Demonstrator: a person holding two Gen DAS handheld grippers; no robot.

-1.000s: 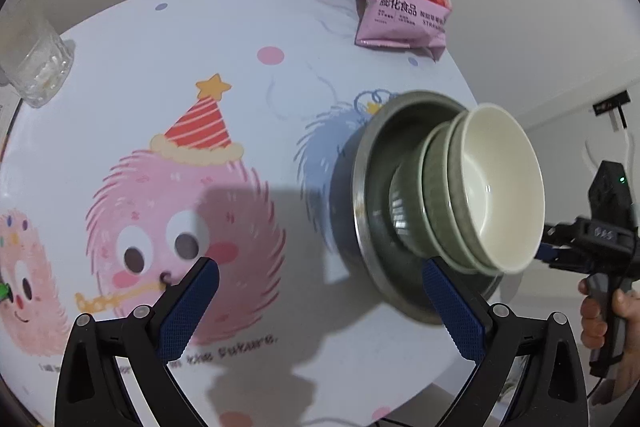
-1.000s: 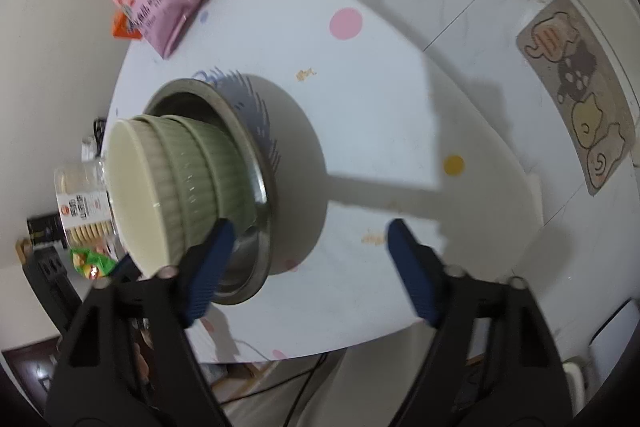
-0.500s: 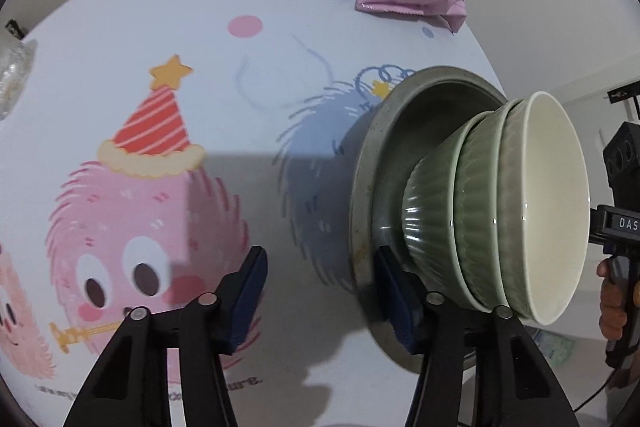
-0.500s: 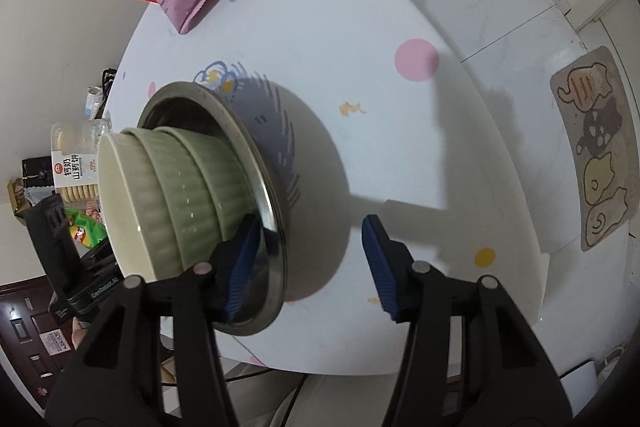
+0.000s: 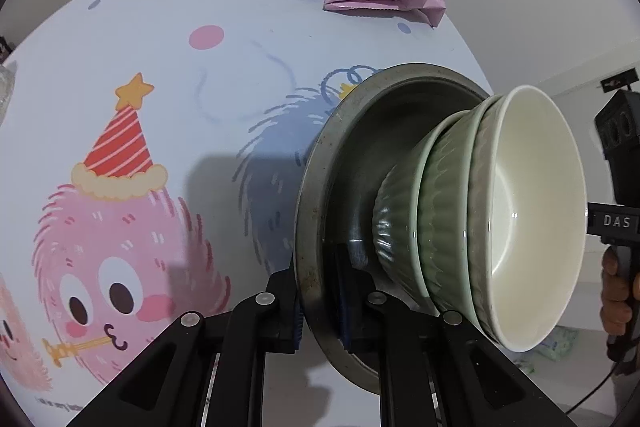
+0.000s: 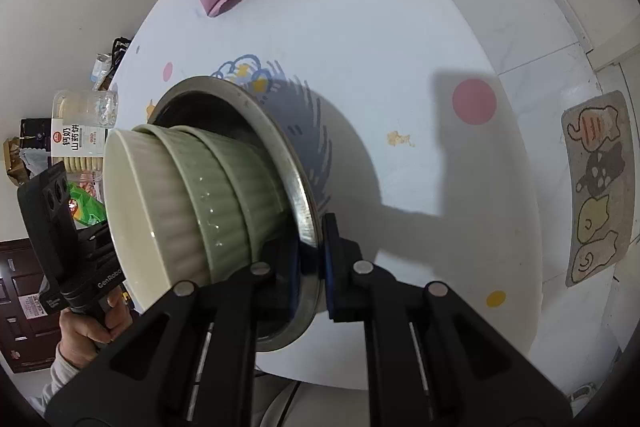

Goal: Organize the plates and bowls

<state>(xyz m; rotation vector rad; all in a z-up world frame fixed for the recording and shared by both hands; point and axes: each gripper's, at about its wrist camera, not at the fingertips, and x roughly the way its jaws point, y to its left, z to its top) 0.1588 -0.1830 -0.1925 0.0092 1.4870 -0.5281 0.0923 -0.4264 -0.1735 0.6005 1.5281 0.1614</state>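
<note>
**Operator:** State the position of the load and how it is held

**Technician:** The load rests on the tabletop point(image 5: 168, 39), near the edge closest to the person. Largest item: a metal plate point(image 5: 360, 131) with a wide, flat rim. Inside it sit three nested bowls point(image 5: 448, 211), two ribbed green ones and a cream one on top. The left tool point(image 5: 318, 301) is clenched on the plate rim, one pad under the rim and one inside. The right tool point(image 6: 310, 259) is clenched on the rim at the opposite side

**Operator:** How will the load handle?

**Technician:** Judged as follows. The plate is stiff and will not flex, but its rim is thin, smooth metal, so the pads can slip if it tilts. The bowls look like glazed ceramic: heavy for their size, slick and fragile. Nothing locks them in place; they only sit in each other and in the plate

**Operator:** Where should hold be taken?

**Technician:** On the rim, at two opposite points, as now. Keep the plate level and both sides at equal height. The bowls make the load top-heavy; any tilt lets the stack slide toward the low side
</note>
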